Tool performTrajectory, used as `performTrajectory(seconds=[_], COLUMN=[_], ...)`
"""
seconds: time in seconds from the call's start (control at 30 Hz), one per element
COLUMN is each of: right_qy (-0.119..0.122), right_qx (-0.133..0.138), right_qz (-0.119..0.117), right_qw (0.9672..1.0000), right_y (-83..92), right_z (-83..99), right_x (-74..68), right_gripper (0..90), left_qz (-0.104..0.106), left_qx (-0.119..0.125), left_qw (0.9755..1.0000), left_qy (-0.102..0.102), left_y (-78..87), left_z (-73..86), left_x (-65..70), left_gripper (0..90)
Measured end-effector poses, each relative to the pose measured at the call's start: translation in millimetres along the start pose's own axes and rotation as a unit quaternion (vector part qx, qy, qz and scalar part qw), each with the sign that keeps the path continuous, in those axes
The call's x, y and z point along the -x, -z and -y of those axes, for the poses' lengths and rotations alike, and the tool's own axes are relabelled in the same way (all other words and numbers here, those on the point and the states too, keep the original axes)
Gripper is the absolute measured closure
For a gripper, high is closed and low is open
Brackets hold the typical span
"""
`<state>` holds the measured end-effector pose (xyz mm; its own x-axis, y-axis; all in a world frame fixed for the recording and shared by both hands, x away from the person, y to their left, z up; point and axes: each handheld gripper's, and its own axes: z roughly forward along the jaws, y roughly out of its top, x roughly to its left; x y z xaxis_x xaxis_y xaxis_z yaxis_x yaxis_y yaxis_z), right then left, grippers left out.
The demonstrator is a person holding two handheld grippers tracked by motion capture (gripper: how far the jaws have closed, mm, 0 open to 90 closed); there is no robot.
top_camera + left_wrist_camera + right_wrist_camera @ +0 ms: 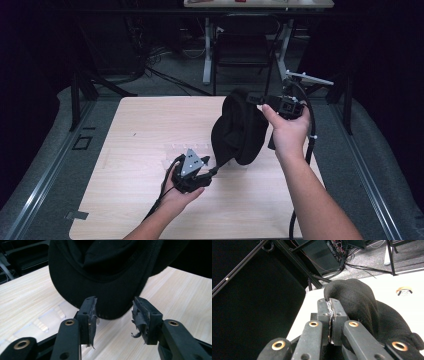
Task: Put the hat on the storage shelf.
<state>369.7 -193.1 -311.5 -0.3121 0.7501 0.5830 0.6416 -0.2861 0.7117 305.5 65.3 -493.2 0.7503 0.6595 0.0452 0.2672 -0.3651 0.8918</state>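
High view: a black cap (pixel 239 127) hangs above the wooden table (pixel 140 140), at about 2 o'clock from the table's centre, suspended from the right gripper (pixel 260 100). The cap is soft fabric, light, and sags under its own weight; only the brim (pixel 100 297) is likely to be stiff. It is neither fragile nor slippery, but thin cloth can slide out of a shallow pinch. Recommended hold points: the brim edge, or a seam with cloth well between the pads.

Right gripper (pixel 331 305): jaws pressed together on a fold of the cap (pixel 362 307) at the cap's upper edge, at 12 o'clock of the hanging cloth. The amount of cloth caught appears small, though the fold hides the pad faces.

Left gripper (pixel 115 315): jaws spread, partly open, pointing at the brim's lowest curve. The brim sits just beyond the worn pads (pixel 93 315), between them at 12 o'clock, not yet touched. In the high view this gripper (pixel 212 170) lies at 7 o'clock from the cap.
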Motion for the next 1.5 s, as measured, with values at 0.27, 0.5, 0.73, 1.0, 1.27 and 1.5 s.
performTrajectory(seconds=[0.27,0.5,0.73,1.0,1.27,1.5], right_qy=[0.006,0.008,0.008,0.010,0.015,0.016], right_qx=[0.000,0.001,0.002,0.001,-0.001,-0.001], right_qz=[-0.004,-0.007,-0.008,-0.010,-0.012,-0.016], right_qw=[1.0000,0.9999,0.9999,0.9999,0.9998,0.9997], right_y=[0.0,0.0,0.1,-0.3,1.6,1.4], right_z=[1.6,1.6,2.1,3.3,3.5,3.9], right_x=[-5.7,-8.5,-10.1,-12.3,-14.4,-16.6], right_gripper=[88.0,88.0,88.0,88.0,88.0,88.1], left_qz=[0.001,0.017,0.043,0.009,-0.005,-0.010], left_qx=[-0.005,0.005,0.018,-0.006,-0.011,-0.006], left_qw=[1.0000,0.9998,0.9989,0.9998,0.9997,0.9994], left_qy=[0.001,0.003,0.000,-0.016,-0.022,-0.033], left_y=[-11.6,-7.3,-3.8,-12.9,-11.5,-7.6], left_z=[-0.6,-1.5,-5.2,-5.1,1.3,4.3], left_x=[6.7,11.7,19.5,22.4,18.0,15.3], left_gripper=[57.5,56.0,52.2,61.9,77.3,81.0])
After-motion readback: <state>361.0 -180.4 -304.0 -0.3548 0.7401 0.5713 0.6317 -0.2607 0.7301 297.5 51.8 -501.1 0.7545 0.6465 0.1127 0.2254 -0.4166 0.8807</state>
